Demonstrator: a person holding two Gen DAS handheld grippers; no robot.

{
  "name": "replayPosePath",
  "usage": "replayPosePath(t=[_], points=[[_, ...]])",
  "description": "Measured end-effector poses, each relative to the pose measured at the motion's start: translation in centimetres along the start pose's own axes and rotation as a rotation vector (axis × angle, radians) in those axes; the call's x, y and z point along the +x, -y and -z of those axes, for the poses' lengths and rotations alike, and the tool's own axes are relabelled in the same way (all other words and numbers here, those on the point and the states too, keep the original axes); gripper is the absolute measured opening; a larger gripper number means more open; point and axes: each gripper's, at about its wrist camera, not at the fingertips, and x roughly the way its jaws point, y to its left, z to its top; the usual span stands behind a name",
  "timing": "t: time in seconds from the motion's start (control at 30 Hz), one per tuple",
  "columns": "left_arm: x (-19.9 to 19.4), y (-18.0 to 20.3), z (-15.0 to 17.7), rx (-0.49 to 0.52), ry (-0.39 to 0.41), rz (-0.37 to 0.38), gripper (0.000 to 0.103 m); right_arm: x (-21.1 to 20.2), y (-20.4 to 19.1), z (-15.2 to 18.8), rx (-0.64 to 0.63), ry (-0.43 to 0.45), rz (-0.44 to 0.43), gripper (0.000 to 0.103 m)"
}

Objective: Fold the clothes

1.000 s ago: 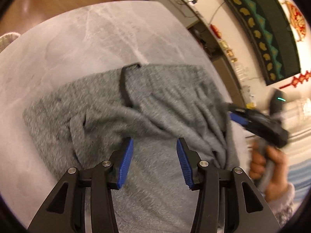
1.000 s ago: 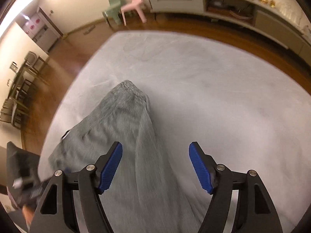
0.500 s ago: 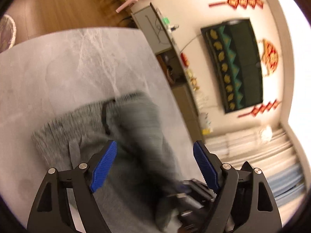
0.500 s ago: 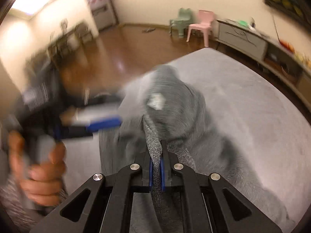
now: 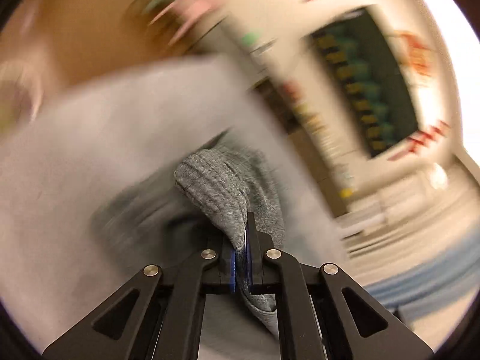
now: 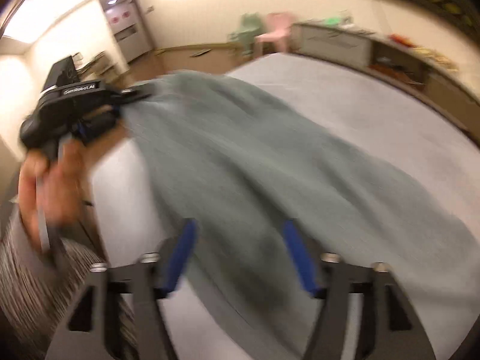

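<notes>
1. The left gripper (image 5: pixel 240 258) is seen in its own wrist view with the two blue pads pressed nearly together; a ribbed edge of the grey knit garment (image 5: pixel 219 198) is pinched between them, and a short tail of the fabric hangs out below the pads.

2. In the right wrist view the same left gripper (image 6: pixel 120 102) is found at the upper left, raised off the surface, with one end of the garment (image 6: pixel 255 165) clamped at its tip.

3. The left gripper's handle is held by a hand (image 6: pixel 51 186); a striped sleeve (image 6: pixel 33 285) is visible below the hand.

4. The right gripper (image 6: pixel 240 258) is shown with its blue pads spread well apart, the jaws opening; the garment lies between and beneath them, but no fabric is pressed by either pad.

5. The garment is stretched from the left gripper's pinch down across the pale grey table (image 6: pixel 375 114), on which most of its body rests in long folds.

6. In the background a pink chair (image 6: pixel 277 31) and a green chair (image 6: pixel 247 31) are seen beside a low cabinet (image 6: pixel 333 42) along the wall.

7. A dark wall hanging (image 5: pixel 369 81) is seen blurred in the left wrist view; finer detail cannot be told.
</notes>
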Motion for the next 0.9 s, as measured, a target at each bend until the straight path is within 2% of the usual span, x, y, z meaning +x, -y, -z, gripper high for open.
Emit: replayPosePath(t=[0.03,0.07,0.13,0.17,0.23,0.3,0.4,0.43,0.5,0.57,0.63,0.67,0.73,0.77,0.8,0.9], points=[[1.0,-0.8,0.1,-0.023,-0.043,-0.029,0.004,-0.8,2.3,2.2,0.034,-0.022,0.072,0.074],[1.1,-0.4,0.1,-0.01,-0.044,-0.039,0.004,-1.4,5.1,4.6,0.104,-0.065,0.101,0.074],[1.2,0.4,0.2,0.015,-0.046,-0.056,0.005,-2.8,9.6,8.4,0.228,-0.094,0.125,0.074],[1.1,0.8,0.2,0.02,-0.04,-0.045,0.005,-3.3,10.6,9.5,0.253,-0.09,0.12,0.074],[0.4,1.5,0.2,0.018,-0.013,0.01,0.005,-4.2,12.1,11.6,0.289,-0.082,0.09,0.074],[-0.6,2.3,0.2,0.024,0.013,0.094,0.005,-5.3,11.6,12.2,0.272,-0.063,0.059,0.074],[-1.0,3.2,0.3,0.03,0.028,0.134,0.005,-5.6,10.3,12.7,0.186,-0.065,0.028,0.074],[-1.0,3.3,0.2,0.027,0.029,0.14,0.005,-5.9,9.7,13.0,0.147,-0.069,0.047,0.07],[-1.0,2.9,0.3,0.01,0.026,0.16,0.005,-6.0,9.1,13.2,0.071,-0.071,0.095,0.054],[-1.3,3.1,0.1,-0.013,0.028,0.187,0.005,-6.1,8.9,13.2,0.02,-0.08,0.135,0.02],[-2.0,3.5,0.2,-0.013,0.032,0.203,0.005,-6.4,8.8,12.6,0.008,-0.084,0.155,0.008],[-2.7,3.7,0.5,-0.001,0.031,0.199,0.005,-6.9,9.2,12.7,0.0,-0.082,0.171,0.007],[-3.3,4.1,0.9,0.032,0.015,0.153,0.005,-6.8,8.2,11.4,-0.001,-0.052,0.177,0.007],[-3.4,3.9,1.3,0.052,-0.005,0.103,0.005,-8.2,7.8,11.5,-0.005,-0.027,0.167,0.007],[-3.2,3.3,1.7,0.063,-0.023,0.037,0.005,-9.3,7.4,11.7,-0.022,-0.017,0.161,0.007],[-1.3,2.0,2.5,0.093,-0.097,-0.167,0.006,-8.7,6.8,12.5,-0.076,-0.079,0.146,0.007]])
